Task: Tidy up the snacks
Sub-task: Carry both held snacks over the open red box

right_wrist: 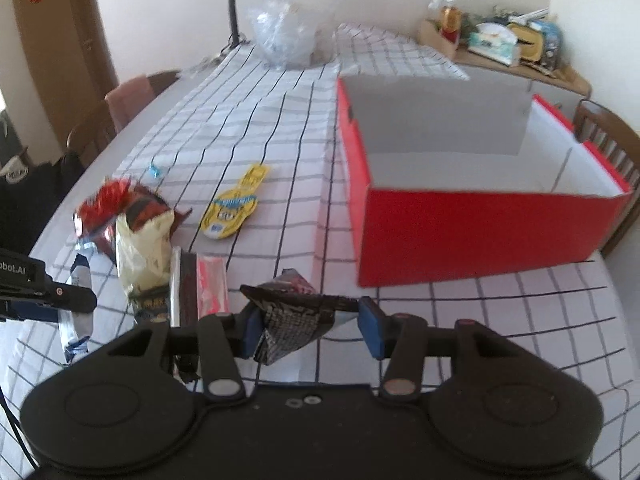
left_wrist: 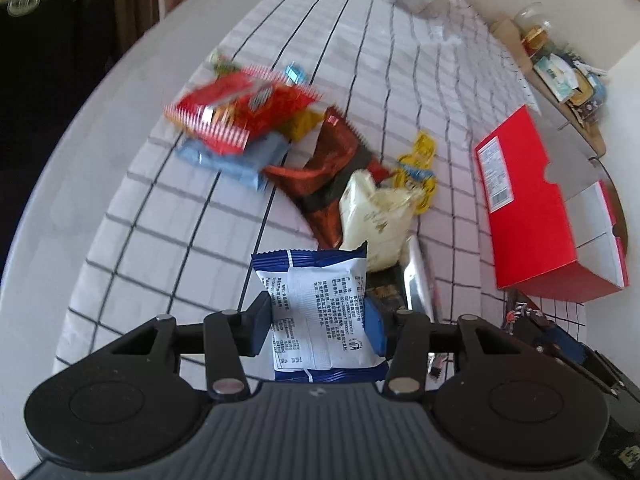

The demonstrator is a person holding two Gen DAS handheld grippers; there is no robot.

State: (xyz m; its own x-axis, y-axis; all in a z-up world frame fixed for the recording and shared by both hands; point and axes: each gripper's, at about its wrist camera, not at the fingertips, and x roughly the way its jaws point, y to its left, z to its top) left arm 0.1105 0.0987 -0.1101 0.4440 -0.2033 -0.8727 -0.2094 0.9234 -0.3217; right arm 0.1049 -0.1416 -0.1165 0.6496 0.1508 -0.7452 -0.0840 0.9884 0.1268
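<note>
My left gripper is shut on a blue and white snack packet, held above the checked tablecloth. My right gripper is shut on a black crinkled snack packet, held above the cloth in front of the open red box. The box also shows at the right in the left wrist view. Loose snacks lie on the cloth: a red packet, a light blue one, a brown one, a cream one and a yellow one.
A crumpled clear plastic bag and a lamp stand at the table's far end. A shelf with clutter is behind the box. Chairs stand around the table. A silver and pink packet lies near my right gripper.
</note>
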